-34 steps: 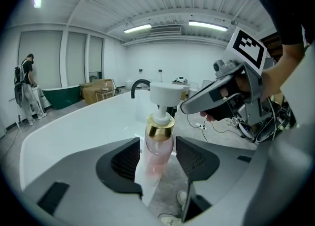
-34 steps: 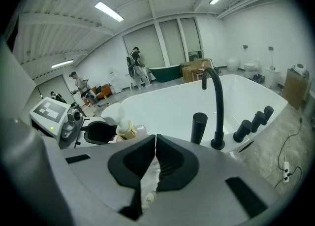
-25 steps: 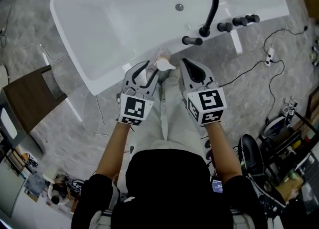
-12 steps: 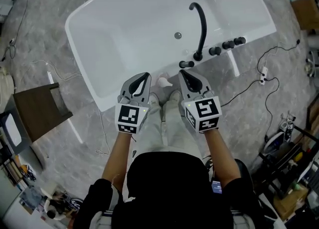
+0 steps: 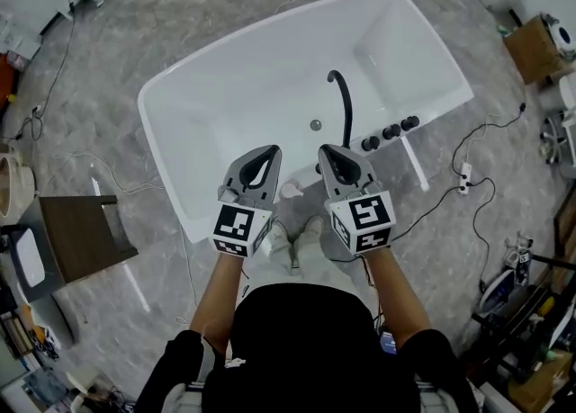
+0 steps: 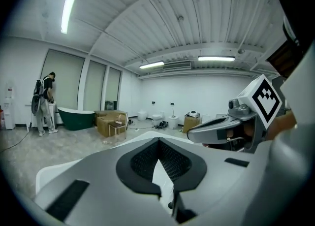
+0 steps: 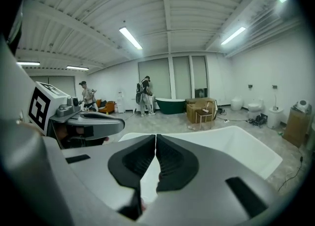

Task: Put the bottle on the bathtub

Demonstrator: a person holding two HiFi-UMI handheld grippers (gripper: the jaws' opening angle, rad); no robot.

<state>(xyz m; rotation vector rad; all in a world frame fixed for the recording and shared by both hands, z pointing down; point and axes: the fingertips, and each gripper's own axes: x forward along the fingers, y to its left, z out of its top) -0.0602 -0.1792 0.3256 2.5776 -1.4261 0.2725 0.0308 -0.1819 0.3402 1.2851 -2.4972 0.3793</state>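
- Left gripper (image 5: 269, 152) is held above the near rim of the bathtub (image 5: 225, 105); its jaws have just been closed fully, with nothing gripped.
- Right gripper (image 5: 327, 150) is also pressed shut, with nothing held.
- Bottle (image 5: 291, 190) is seen on the near rim, between both grippers.

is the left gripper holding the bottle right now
No, the left gripper is shut on nothing, while the bottle sits apart on the bathtub rim.

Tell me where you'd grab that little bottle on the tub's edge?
Probably round its body, from the near side where the person stands: the bottle seems to stand upright on the bathtub rim, with the black tap beyond it.
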